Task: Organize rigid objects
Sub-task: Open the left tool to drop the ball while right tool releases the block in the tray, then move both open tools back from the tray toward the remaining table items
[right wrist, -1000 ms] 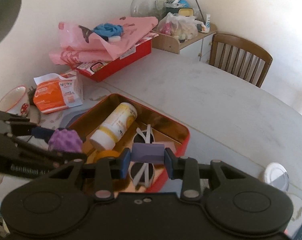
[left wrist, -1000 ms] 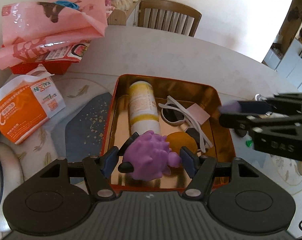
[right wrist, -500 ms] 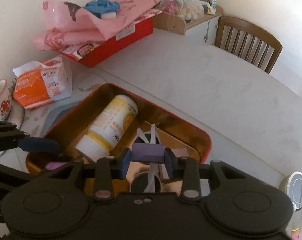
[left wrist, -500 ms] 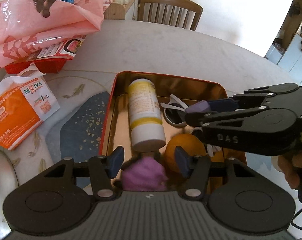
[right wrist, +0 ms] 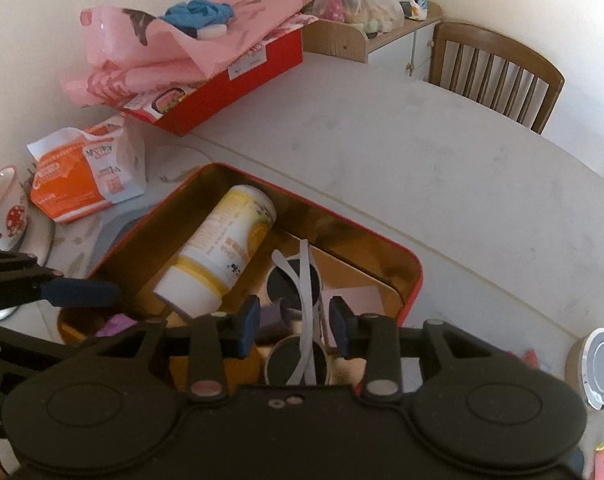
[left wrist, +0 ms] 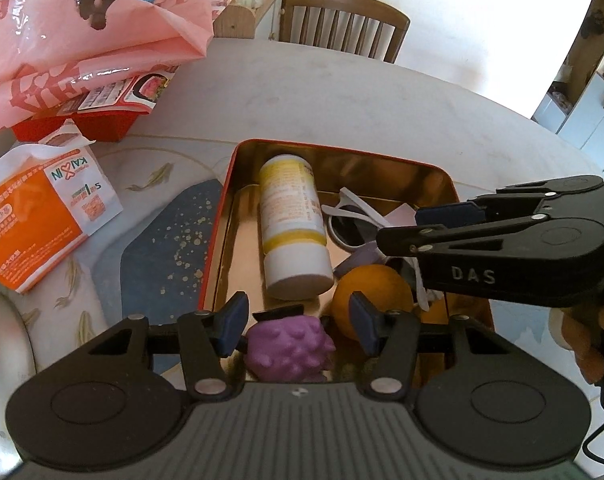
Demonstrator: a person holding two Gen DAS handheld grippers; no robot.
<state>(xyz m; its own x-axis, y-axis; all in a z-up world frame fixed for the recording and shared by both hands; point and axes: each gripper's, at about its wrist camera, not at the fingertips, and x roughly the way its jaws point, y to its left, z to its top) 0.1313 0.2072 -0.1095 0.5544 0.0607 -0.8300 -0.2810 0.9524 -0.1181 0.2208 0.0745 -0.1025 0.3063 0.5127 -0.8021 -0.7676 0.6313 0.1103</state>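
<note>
A pale table (right wrist: 442,168) holds a red tin (left wrist: 217,240) with a gold inside. In it lie a bottle (left wrist: 291,220), sunglasses (right wrist: 302,304), an orange (left wrist: 372,292), a purple block (right wrist: 271,320) and a knobbly toy (left wrist: 289,350). The left gripper (left wrist: 295,322) hangs over the toy, fingers apart, not pressing it. The right gripper (right wrist: 293,330) is opening above the block and sunglasses.

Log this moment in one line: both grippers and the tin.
left gripper: open around purple spiky toy | right gripper: jaws opening, purple block loose between them | red tin: both inside
</note>
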